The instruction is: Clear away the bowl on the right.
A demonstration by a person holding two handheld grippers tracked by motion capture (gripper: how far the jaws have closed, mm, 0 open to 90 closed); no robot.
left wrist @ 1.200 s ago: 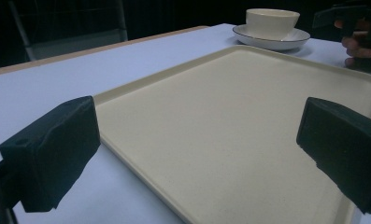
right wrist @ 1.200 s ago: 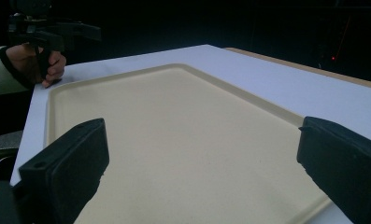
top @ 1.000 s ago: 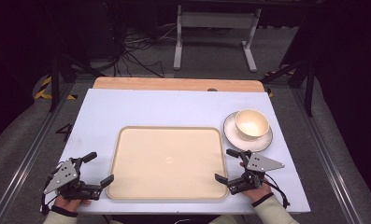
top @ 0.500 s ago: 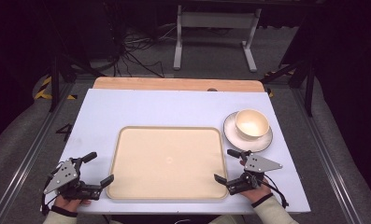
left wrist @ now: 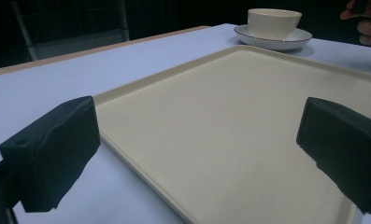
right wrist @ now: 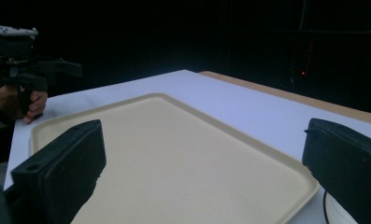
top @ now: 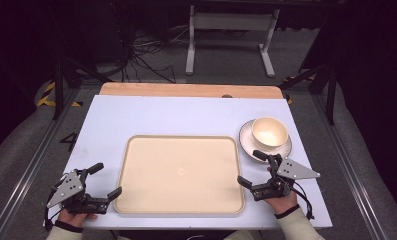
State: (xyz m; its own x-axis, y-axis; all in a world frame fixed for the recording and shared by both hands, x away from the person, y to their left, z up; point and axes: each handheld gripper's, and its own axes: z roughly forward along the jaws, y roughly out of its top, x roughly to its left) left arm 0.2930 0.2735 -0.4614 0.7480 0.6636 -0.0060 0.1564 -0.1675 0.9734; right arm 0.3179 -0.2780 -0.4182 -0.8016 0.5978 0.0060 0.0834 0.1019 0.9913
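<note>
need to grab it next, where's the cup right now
In the high view the cup sits on its saucer at the table's right side, just beyond the tray's far right corner and ahead of the right gripper.

Left gripper (left wrist: 192, 154) sits low over the table (left wrist: 43, 98), jaws spread wide w/ nothing between them but the tray (left wrist: 230, 126). Tray is cream, shallow-rimmed, lying flat straight ahead; its near corner runs under the gap, left jaw over bare white table just beside the rim, right jaw over the tray. Beyond the tray's far edge, ahead and to the right: a cream bowl (left wrist: 274, 22) on a dark-rimmed saucer (left wrist: 248, 36). A hand (left wrist: 366, 23) shows at far right, near the saucer. Wooden strip (left wrist: 103, 46) along table's far edge.
</note>
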